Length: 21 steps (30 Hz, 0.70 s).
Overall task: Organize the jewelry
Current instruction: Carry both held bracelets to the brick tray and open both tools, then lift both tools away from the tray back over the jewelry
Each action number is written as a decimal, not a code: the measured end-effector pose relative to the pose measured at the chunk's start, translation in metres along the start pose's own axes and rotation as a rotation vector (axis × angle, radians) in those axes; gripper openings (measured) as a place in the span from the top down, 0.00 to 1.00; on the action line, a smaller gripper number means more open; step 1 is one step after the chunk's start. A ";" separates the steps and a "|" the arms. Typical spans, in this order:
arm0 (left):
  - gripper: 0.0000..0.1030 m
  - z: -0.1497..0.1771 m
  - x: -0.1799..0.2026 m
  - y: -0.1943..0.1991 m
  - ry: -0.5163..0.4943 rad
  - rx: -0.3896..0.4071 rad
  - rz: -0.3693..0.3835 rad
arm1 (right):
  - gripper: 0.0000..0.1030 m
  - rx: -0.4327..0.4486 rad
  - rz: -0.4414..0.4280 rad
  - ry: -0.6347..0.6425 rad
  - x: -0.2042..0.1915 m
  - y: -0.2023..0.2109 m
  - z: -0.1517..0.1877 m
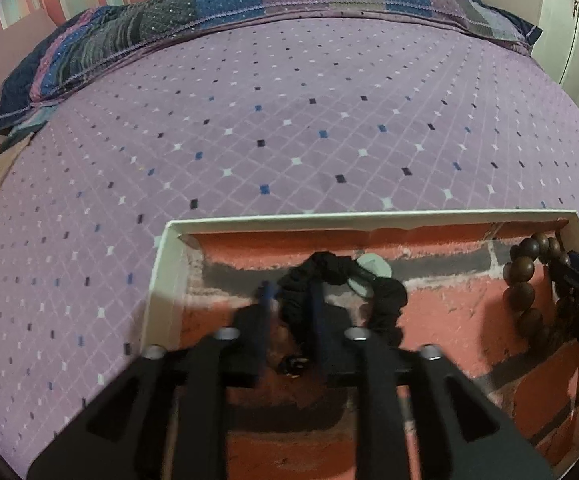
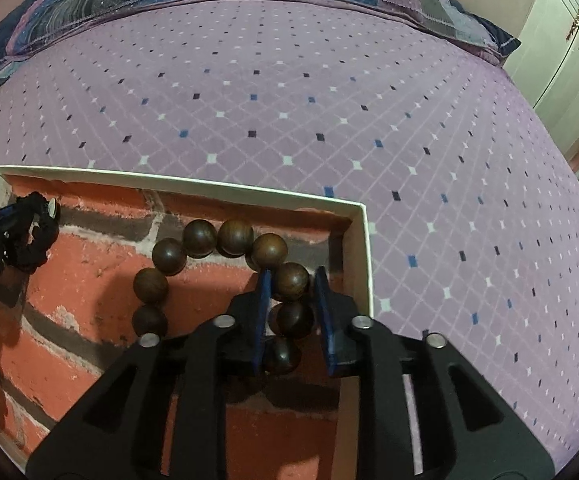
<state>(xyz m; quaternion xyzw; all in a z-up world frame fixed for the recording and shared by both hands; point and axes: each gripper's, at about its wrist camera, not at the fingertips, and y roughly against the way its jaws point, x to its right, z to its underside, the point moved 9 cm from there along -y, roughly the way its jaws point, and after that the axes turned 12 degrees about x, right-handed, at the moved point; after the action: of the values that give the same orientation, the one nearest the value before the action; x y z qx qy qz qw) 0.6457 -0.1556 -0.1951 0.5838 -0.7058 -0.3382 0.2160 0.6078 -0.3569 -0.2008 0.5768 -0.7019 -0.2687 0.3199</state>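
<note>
A shallow white-rimmed box [image 1: 329, 218] with a red brick-pattern lining lies on the bed. In its left part lies a black fabric scrunchie [image 1: 385, 292] with pale discs [image 1: 375, 266] on it. My left gripper [image 1: 290, 298] points down into the box, open, with part of the scrunchie's band between its blue pads; the pads do not press on it. A bracelet of large dark wooden beads [image 2: 199, 238] lies in the right part of the box [image 2: 209, 188]. My right gripper [image 2: 292, 282] straddles one side of it, open, with small gaps beside the beads.
The box rests on a purple bed cover [image 1: 289, 120] with a diamond pattern. Patchwork pillows [image 1: 209, 8] line the far end against a striped wall. A white cabinet [image 2: 561, 40] stands beyond the bed's right side.
</note>
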 end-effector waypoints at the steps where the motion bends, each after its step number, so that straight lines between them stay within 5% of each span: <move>1: 0.52 -0.001 -0.001 0.004 -0.007 0.015 -0.009 | 0.66 0.010 -0.020 -0.021 0.001 0.005 -0.002; 6: 0.47 -0.005 -0.002 0.042 -0.018 0.073 0.016 | 0.47 0.103 -0.057 -0.067 0.013 0.046 -0.015; 8: 0.32 -0.007 -0.006 0.069 -0.017 0.121 0.017 | 0.29 0.170 -0.091 -0.101 0.023 0.075 -0.018; 13: 0.16 -0.004 -0.018 0.141 -0.013 0.234 0.016 | 0.06 0.321 -0.083 -0.123 0.051 0.153 -0.010; 21: 0.07 0.036 -0.050 0.246 0.076 0.296 0.007 | 0.04 0.428 -0.038 -0.061 0.070 0.242 0.033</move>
<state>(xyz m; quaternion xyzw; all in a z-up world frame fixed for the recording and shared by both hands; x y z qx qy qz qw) 0.4648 -0.0772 -0.0353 0.6192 -0.7413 -0.2071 0.1555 0.4190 -0.3797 -0.0320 0.6365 -0.7412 -0.1370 0.1637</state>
